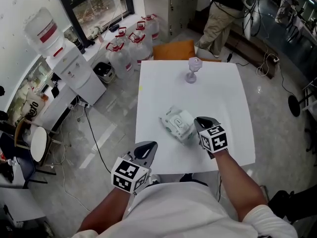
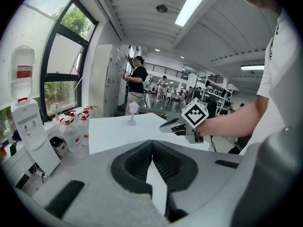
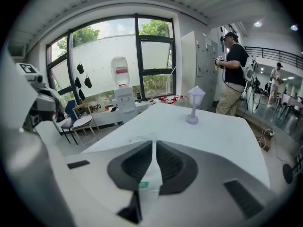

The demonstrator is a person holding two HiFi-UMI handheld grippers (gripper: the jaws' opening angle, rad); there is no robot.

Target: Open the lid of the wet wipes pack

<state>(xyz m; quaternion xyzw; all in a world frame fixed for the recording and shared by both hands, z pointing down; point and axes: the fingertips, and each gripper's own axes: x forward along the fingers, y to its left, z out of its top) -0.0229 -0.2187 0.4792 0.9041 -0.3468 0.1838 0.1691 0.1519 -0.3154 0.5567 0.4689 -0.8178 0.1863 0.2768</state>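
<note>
The wet wipes pack (image 1: 178, 124), white with pale green print, lies near the front of the white table (image 1: 218, 93). My right gripper (image 1: 199, 122) hovers at the pack's right edge, pointing down and away from me. Its jaws stand a narrow slit apart in the right gripper view (image 3: 154, 145). The pack's white film and green label (image 3: 143, 185) show in that slit and just past the tips; whether the pads touch it I cannot tell. My left gripper (image 1: 149, 146) hangs at the table's front left edge, shut and empty (image 2: 152, 143), apart from the pack.
A small lilac lamp-shaped figurine (image 1: 192, 69) stands at the table's far end. Water bottles (image 1: 131, 46) and a dispenser (image 1: 74, 68) line the window side. An orange box (image 1: 173, 49) sits behind the table, and a person (image 1: 223, 14) stands beyond it.
</note>
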